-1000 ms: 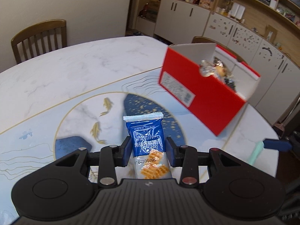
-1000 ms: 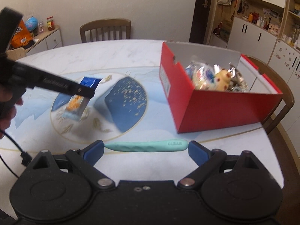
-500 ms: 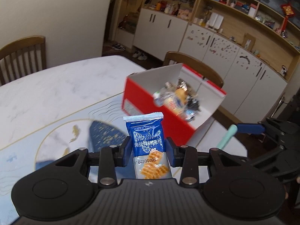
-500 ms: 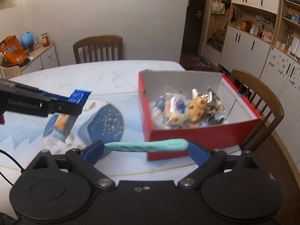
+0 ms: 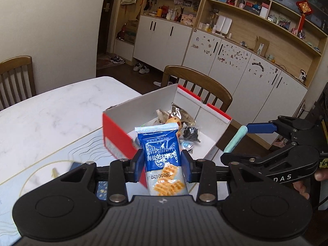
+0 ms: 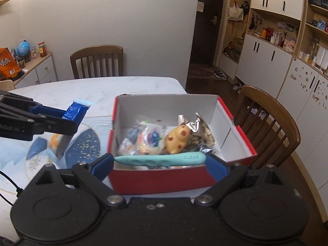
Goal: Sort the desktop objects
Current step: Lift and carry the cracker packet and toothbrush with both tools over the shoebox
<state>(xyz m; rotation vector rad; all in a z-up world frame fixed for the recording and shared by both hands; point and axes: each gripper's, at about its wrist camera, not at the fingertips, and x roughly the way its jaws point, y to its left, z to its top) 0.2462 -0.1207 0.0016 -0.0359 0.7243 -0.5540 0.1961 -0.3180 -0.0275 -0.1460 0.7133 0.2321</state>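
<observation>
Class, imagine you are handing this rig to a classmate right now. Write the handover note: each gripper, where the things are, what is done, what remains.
Left gripper: shut on the blue biscuit packet, held upright in the air near the red box.
Right gripper: shut on the teal tool, held crosswise by its ends, just above the box's near edge.
Done: several wrapped snacks and a yellow spotted toy already lie in the box.
Left: neither held item is inside yet; probably carry both over the opening and release.
</observation>
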